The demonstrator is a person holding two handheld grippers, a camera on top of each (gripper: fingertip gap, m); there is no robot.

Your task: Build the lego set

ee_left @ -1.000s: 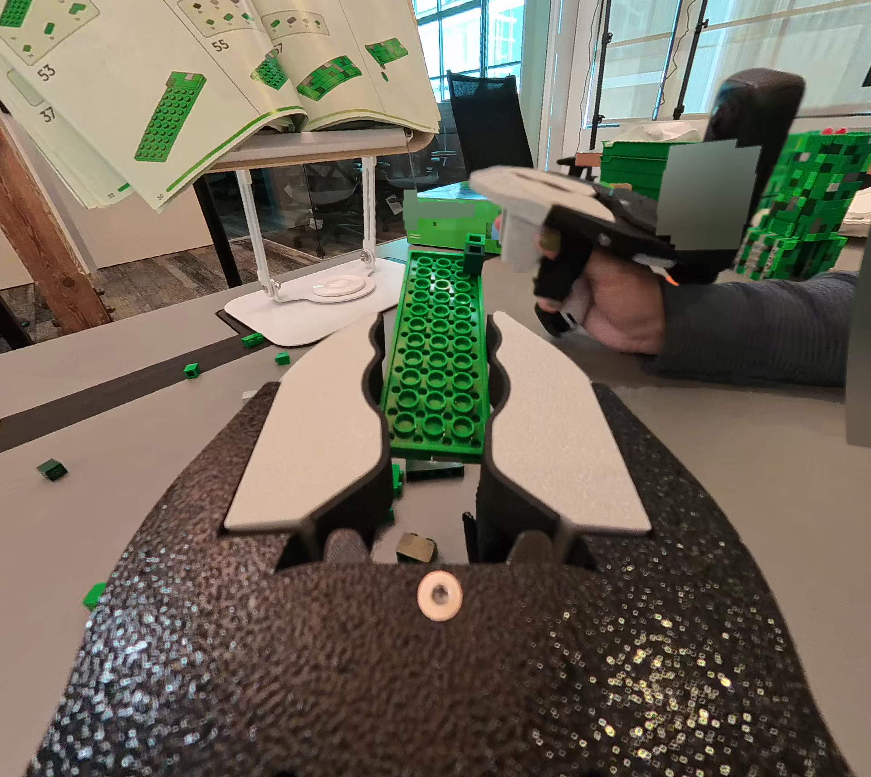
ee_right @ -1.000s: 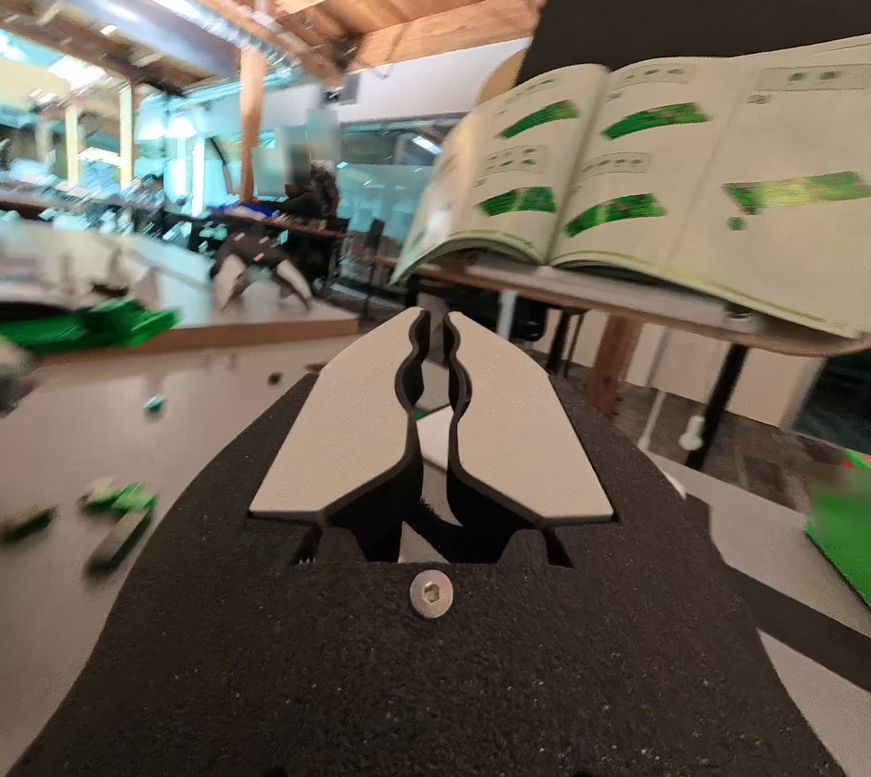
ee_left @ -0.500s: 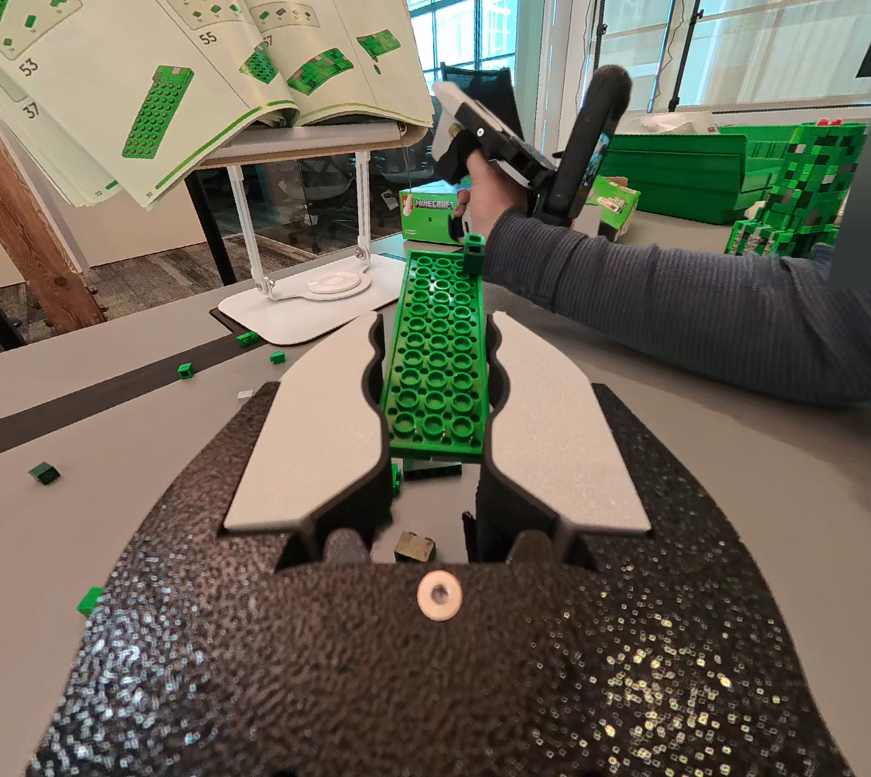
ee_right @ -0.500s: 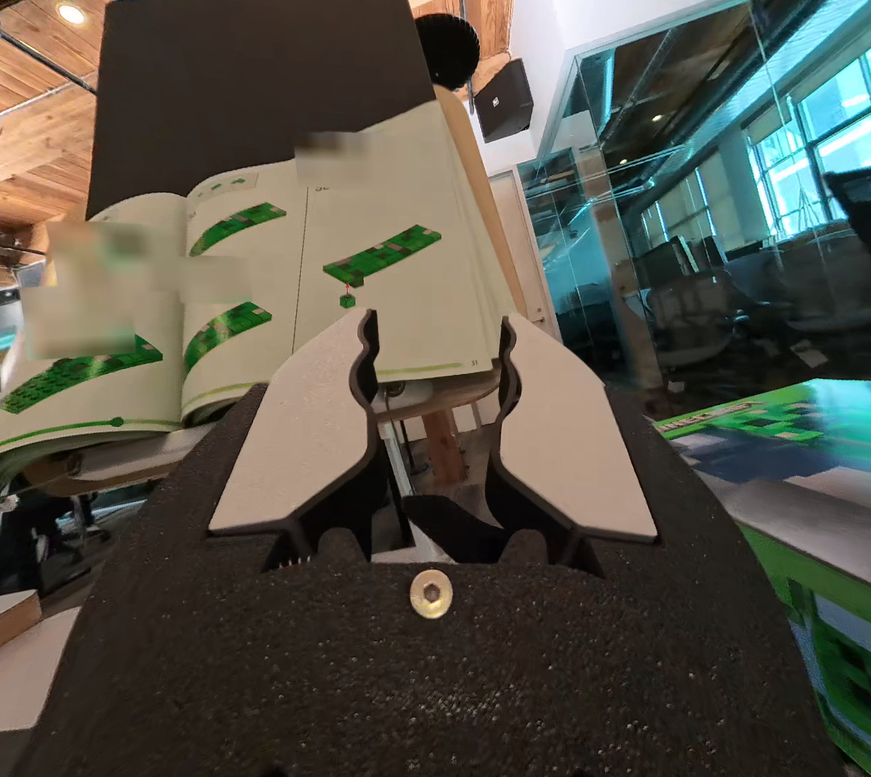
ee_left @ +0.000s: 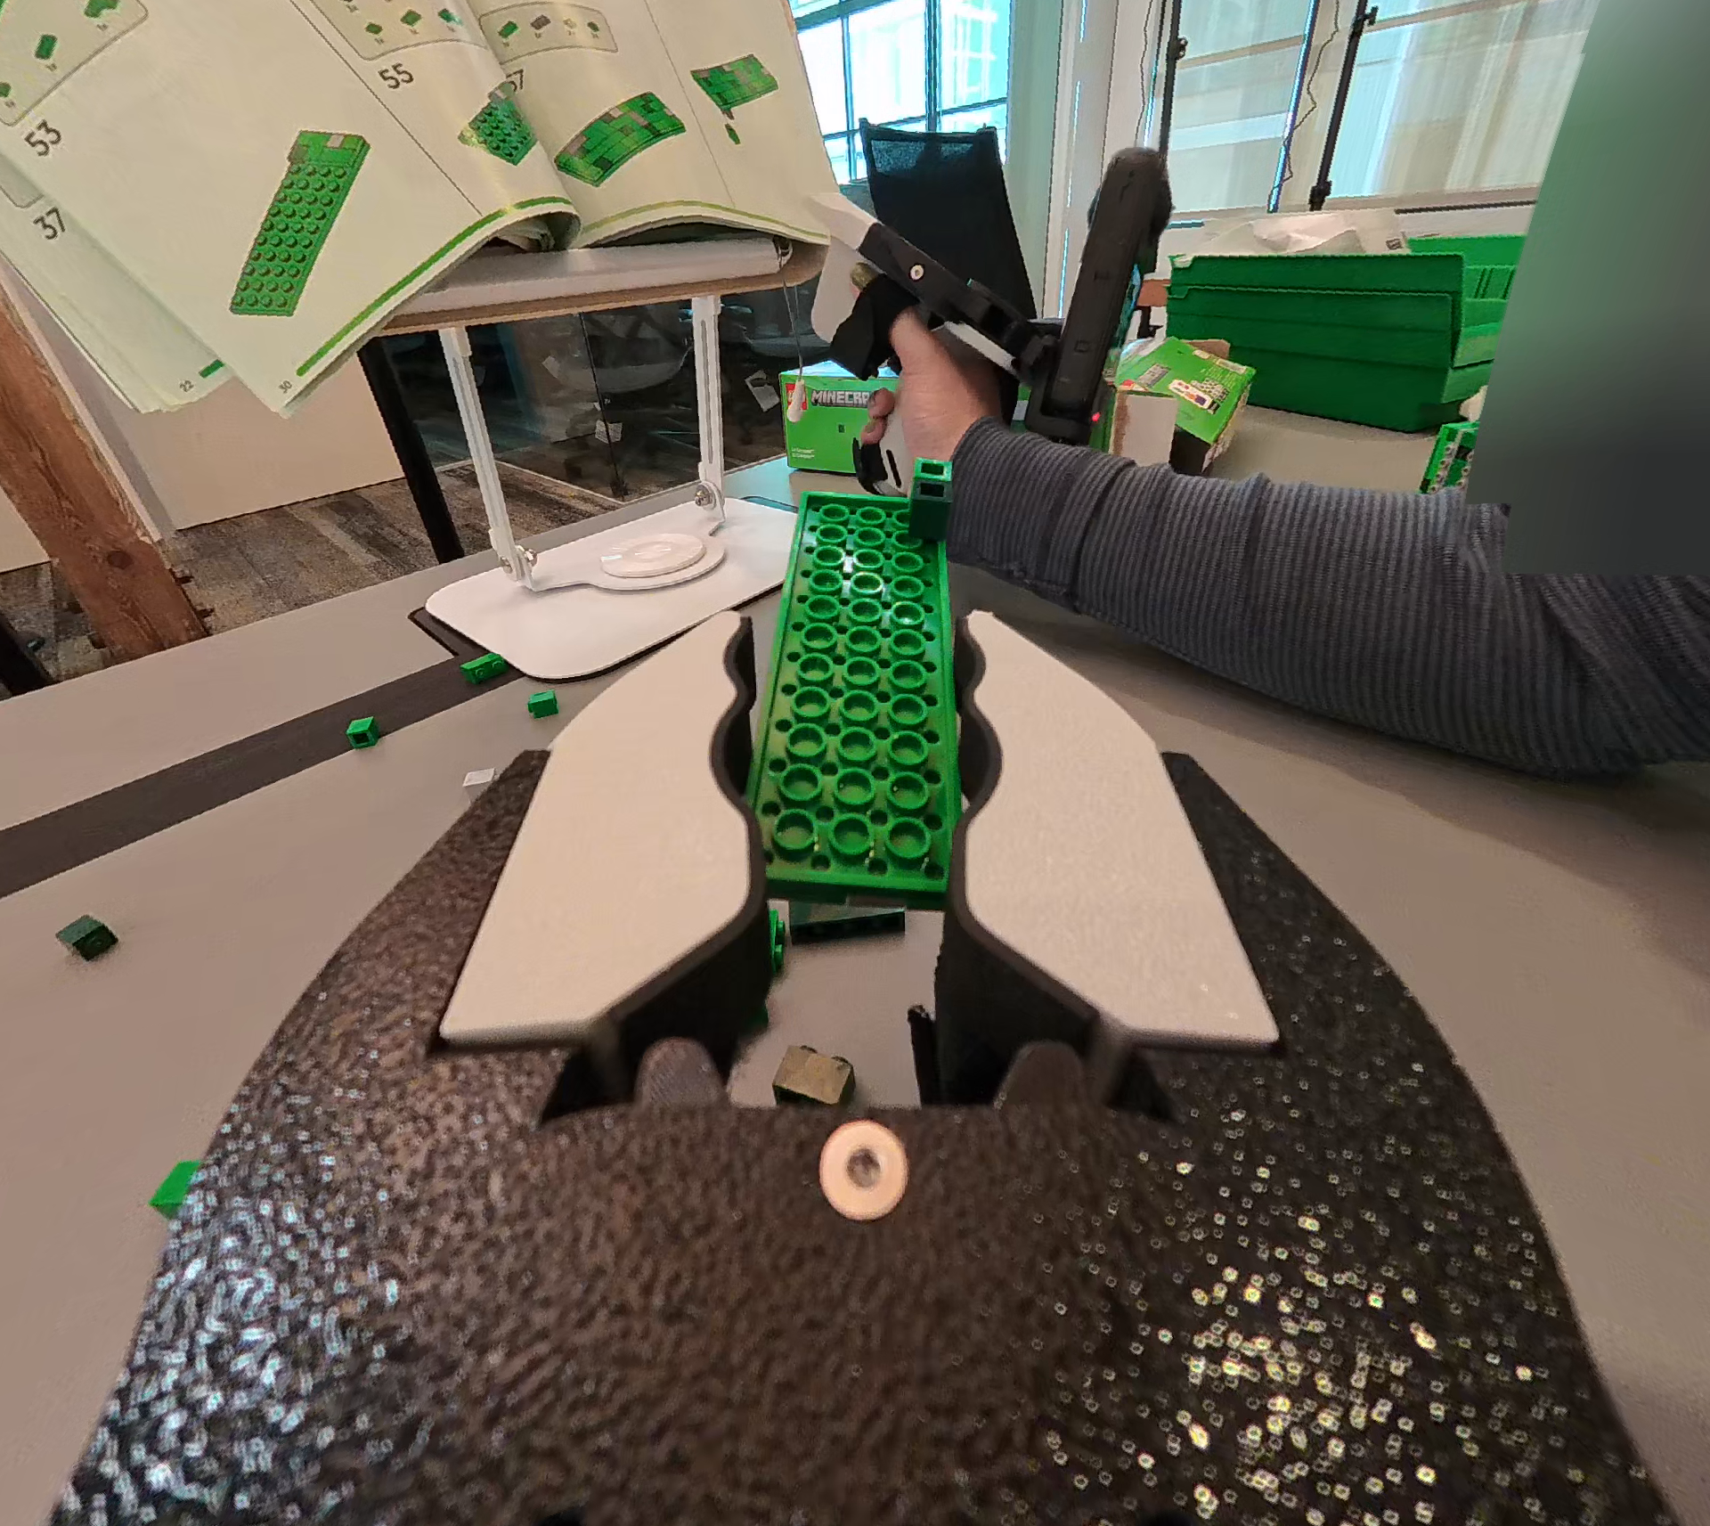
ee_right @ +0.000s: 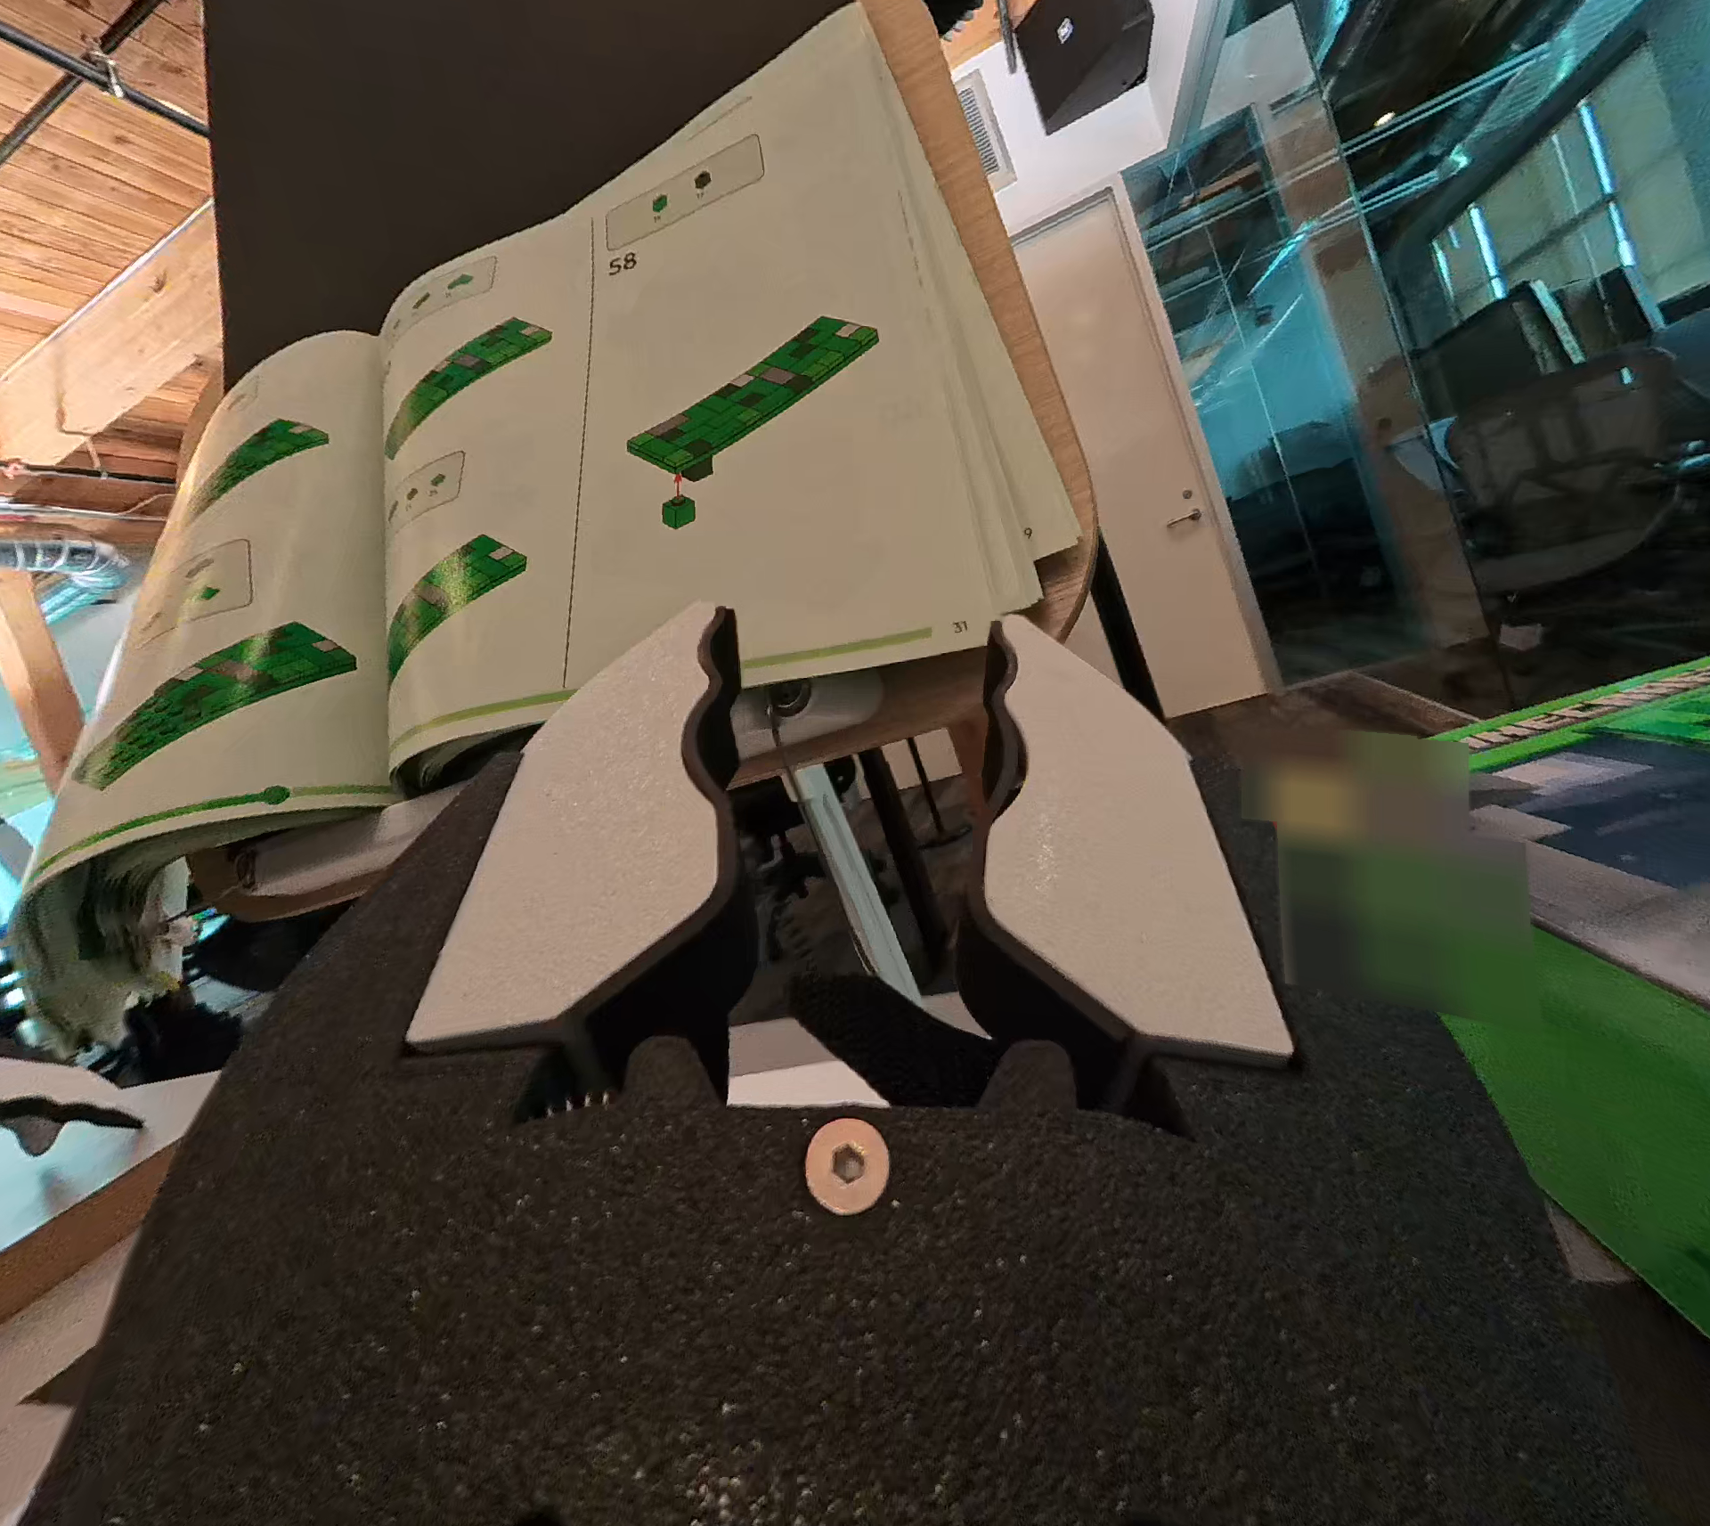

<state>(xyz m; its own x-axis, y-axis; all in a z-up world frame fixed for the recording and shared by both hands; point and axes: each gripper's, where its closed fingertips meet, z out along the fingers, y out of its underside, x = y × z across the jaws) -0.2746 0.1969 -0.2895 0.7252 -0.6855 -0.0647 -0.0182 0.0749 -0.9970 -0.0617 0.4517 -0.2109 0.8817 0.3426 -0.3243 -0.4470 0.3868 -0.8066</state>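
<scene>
on my left wrist view the left gripper [ee_left: 856, 727] is clamped on the long green plate [ee_left: 856, 704], one finger against each long edge, with the plate's underside tubes facing the camera and the plate running straight ahead from the jaws, held above the grey table [ee_left: 231, 982]. a small green brick [ee_left: 930, 498] stands on the far right corner of the plate. under the near end of the plate i see a dark flat piece [ee_left: 847, 922] and an olive brick [ee_left: 814, 1076] lying on the table between the finger bases. loose green bricks [ee_left: 363, 732] are scattered on the table to the left. the right gripper [ee_left: 837, 251] appears beyond the plate, raised in a hand [ee_left: 935, 394] with a dark ribbed sleeve [ee_left: 1295, 602], its tip close to the lower edge of the instruction booklet [ee_left: 370, 47], which lies open on a white stand [ee_left: 601, 584]. on my right wrist view the right gripper [ee_right: 861, 649] has its fingers spread wide with nothing between them, pointed up at the booklet's right-hand page. a green box [ee_right: 1592, 1065] sits at the right.
</scene>
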